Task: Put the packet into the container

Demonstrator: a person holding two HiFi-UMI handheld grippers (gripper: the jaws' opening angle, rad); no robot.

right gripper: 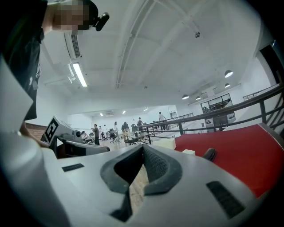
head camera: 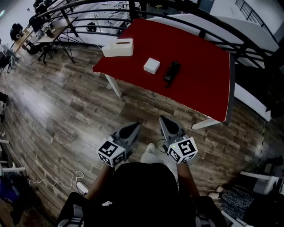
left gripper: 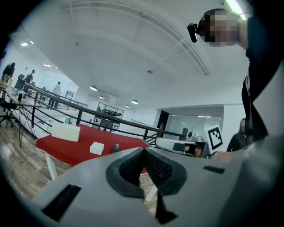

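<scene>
Below both tongs, a wood-plank floor (head camera: 57, 115) spreads out, with desks (head camera: 33, 33) far off to their left. The left tongs (head camera: 136, 125) are clenched, tips meeting on nothing. The right tongs (head camera: 162, 119), just beside them, are clenched and empty too. Well ahead of both stands a red table (head camera: 199, 75) on white legs, with a black railing (head camera: 106, 9) behind it. On the table, from the left, are a white container (head camera: 117, 48), a small white packet (head camera: 151, 65) straight ahead of the tongs, and a dark object (head camera: 172, 72) near it (too small to identify).
</scene>
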